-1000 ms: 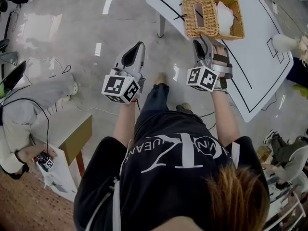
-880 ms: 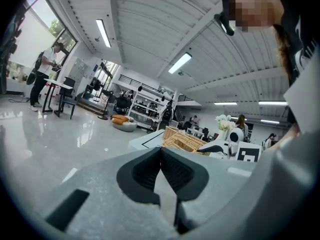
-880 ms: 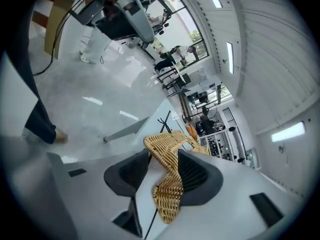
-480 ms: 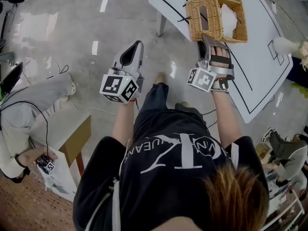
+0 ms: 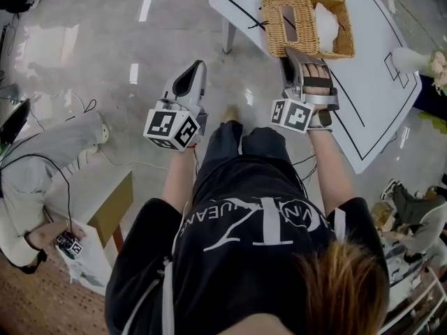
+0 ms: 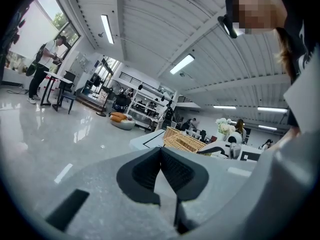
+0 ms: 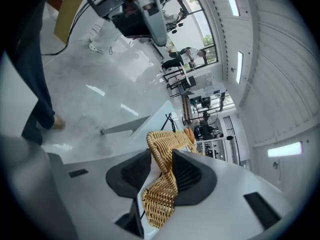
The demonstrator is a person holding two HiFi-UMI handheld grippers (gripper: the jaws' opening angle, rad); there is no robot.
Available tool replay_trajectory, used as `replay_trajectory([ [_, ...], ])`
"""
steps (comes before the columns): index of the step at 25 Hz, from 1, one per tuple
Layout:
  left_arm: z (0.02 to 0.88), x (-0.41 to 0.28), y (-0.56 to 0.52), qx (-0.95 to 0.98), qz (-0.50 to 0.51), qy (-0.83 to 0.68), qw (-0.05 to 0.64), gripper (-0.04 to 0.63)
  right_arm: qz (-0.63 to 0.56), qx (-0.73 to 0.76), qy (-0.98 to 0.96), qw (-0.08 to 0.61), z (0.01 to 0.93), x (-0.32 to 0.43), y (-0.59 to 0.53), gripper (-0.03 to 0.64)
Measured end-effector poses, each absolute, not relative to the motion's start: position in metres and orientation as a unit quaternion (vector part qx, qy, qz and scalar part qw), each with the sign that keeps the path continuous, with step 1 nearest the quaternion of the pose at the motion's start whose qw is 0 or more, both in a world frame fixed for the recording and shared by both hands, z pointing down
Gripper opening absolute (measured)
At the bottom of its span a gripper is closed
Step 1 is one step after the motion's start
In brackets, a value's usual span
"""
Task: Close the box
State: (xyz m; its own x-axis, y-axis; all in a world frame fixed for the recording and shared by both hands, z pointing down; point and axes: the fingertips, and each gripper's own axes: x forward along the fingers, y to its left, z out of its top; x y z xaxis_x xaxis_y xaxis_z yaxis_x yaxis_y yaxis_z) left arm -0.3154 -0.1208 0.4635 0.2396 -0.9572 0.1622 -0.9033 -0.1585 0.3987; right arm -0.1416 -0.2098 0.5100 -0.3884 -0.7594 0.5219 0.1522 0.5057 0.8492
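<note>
both reach forward: right fingers [image 7: 189,173], just closing, pinch wicker lid [image 7: 161,200]; left fingers [image 6: 144,172] closed.

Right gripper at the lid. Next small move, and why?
Probably lift the lid and swing it over the box: the right gripper has just been closing on the lid edge between its pads, and the box lies open.

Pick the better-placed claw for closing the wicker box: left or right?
Right. The right claw has just been closing its jaws on the wicker lid; the left claw is shut, empty, away from the box.
</note>
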Motion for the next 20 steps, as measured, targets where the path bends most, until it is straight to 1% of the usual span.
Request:
replay_trajectory([
  [7,0.457,-0.303,-0.132,0.761,-0.064,-0.610,0.210,0.009,-0.374,0.252,-0.779,0.436,0.477,-0.150,-0.205,0.106],
  [12,0.445,-0.283,-0.143,0.768,-0.072,-0.603,0.203,0.009,-0.295,0.271,-0.840,0.365,0.451,-0.148,-0.206,0.106],
  [20,0.422,-0.252,-0.163,0.783,-0.073,-0.590,0.184,0.009,-0.215,0.296,-0.884,0.291,0.414,-0.133,-0.210,0.097],
])
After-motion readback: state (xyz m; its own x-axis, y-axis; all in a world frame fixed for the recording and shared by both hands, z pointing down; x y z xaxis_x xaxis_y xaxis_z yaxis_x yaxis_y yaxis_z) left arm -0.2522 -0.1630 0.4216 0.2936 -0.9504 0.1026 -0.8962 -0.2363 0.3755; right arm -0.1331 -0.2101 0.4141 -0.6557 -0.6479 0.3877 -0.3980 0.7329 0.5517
